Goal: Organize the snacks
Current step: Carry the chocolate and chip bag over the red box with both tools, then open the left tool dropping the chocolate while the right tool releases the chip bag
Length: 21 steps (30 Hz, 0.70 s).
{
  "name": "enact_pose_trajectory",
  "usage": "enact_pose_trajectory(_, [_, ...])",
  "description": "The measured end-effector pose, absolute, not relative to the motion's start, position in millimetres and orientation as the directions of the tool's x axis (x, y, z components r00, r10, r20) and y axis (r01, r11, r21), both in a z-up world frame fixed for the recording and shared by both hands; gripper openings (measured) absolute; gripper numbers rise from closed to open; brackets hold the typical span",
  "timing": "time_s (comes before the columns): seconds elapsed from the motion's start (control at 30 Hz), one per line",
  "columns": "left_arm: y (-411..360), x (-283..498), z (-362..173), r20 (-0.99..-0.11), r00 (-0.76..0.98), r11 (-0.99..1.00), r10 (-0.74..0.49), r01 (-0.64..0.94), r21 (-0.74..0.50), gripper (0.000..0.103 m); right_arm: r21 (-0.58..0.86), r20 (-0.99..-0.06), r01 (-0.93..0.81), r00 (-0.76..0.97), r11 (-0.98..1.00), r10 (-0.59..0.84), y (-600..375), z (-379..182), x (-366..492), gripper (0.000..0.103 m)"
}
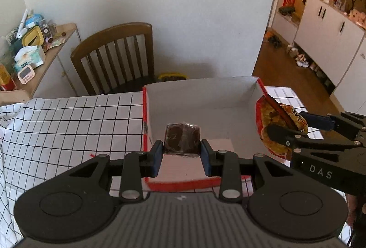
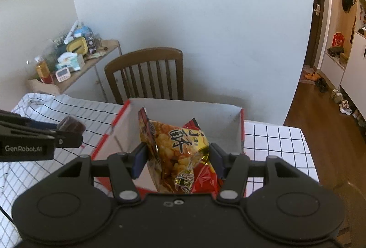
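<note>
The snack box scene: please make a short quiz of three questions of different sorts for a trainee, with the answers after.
1. True or false: the left claw holds a dark brown wrapped snack.
2. Multiple choice: what does the right claw grip? A. a tissue pack B. a red and yellow snack bag C. a timer
3. Fill in: both snacks are held over the open ___ with white inner walls and red edges, which stands on the checked tablecloth.

Key
1. True. Its two pads press on both sides of the snack.
2. B. The bag sits between the fingers, above the box.
3. box
</note>
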<state>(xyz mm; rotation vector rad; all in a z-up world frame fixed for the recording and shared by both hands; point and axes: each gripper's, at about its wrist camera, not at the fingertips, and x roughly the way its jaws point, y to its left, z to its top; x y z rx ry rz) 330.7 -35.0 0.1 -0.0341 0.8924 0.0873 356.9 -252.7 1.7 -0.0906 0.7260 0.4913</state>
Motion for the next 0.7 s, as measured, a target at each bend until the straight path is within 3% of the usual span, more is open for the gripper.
enact_pose_trajectory(0.7, [-38, 412, -102, -0.891, 0.449, 0.996, 0.072, -0.08, 0.04, 0.034, 0.095, -0.806, -0.523, 0.459, 0.847, 0.374, -234, -81, 418, 0.058])
